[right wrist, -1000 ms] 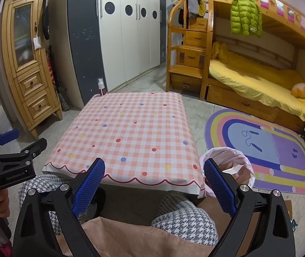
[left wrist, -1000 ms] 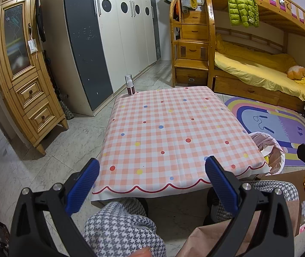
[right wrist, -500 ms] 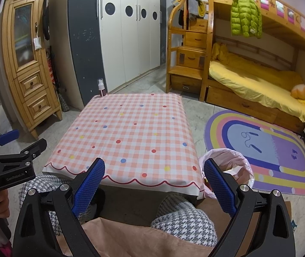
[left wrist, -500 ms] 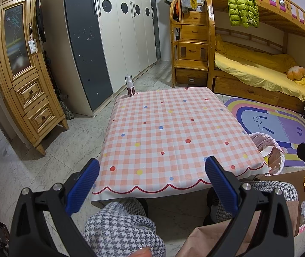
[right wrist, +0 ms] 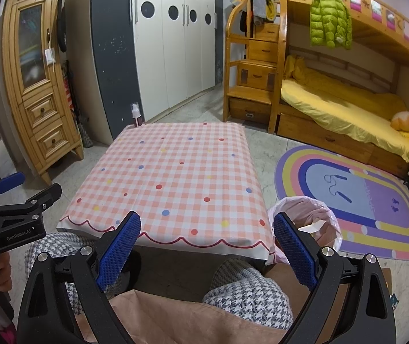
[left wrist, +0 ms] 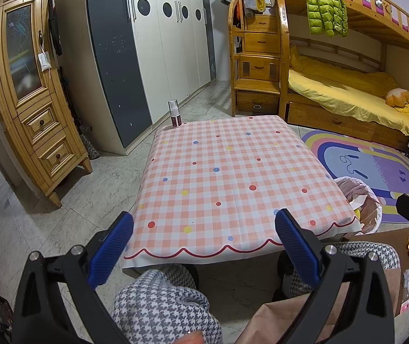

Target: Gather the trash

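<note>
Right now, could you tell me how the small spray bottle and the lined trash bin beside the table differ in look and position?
The spray bottle is slim, upright and capped, while the trash bin is wide and open-topped, with a pink liner. The bottle stands by the table's far left corner; the bin sits at its near right corner. The bin holds scraps of paper; whether the bottle holds anything cannot be told. Neither is touched by a gripper.

The checked table (left wrist: 233, 177) is lying open across its whole top, with only a small spray bottle (left wrist: 174, 113) standing at its far left corner. Both grippers, left gripper (left wrist: 204, 246) and right gripper (right wrist: 205, 242), are hanging with jaws spread wide over the near edge. The lined bin (right wrist: 307, 215) is crowding the table's right side, and the person's knees (right wrist: 247, 292) are filling the space under the near edge
</note>
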Available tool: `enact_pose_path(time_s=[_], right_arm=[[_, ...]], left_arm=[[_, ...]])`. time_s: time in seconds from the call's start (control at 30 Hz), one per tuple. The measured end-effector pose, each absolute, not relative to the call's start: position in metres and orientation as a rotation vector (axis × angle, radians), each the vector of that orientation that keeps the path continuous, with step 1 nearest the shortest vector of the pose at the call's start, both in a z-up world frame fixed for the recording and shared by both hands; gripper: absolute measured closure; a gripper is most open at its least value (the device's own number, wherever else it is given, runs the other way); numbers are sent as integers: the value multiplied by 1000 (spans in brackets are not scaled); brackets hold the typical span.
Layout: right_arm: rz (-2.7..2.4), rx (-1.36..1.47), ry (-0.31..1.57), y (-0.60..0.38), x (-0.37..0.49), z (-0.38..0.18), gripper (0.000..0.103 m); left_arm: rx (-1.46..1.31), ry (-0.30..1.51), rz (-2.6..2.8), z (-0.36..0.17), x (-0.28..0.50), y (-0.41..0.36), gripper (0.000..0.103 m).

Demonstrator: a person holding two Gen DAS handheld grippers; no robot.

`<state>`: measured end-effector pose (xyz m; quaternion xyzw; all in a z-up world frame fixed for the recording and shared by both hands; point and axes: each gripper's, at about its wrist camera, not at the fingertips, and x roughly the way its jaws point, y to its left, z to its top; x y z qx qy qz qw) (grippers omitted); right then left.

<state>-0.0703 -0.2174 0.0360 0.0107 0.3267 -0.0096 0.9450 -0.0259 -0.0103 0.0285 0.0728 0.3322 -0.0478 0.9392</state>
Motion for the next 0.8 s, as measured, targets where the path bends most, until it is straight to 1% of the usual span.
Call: enact_pose_path(time_s=[0.8], right_arm=[[-19,24,666,-219,-70,35,10]], left_arm=[[149,680,-98,29,-26,-10,7]])
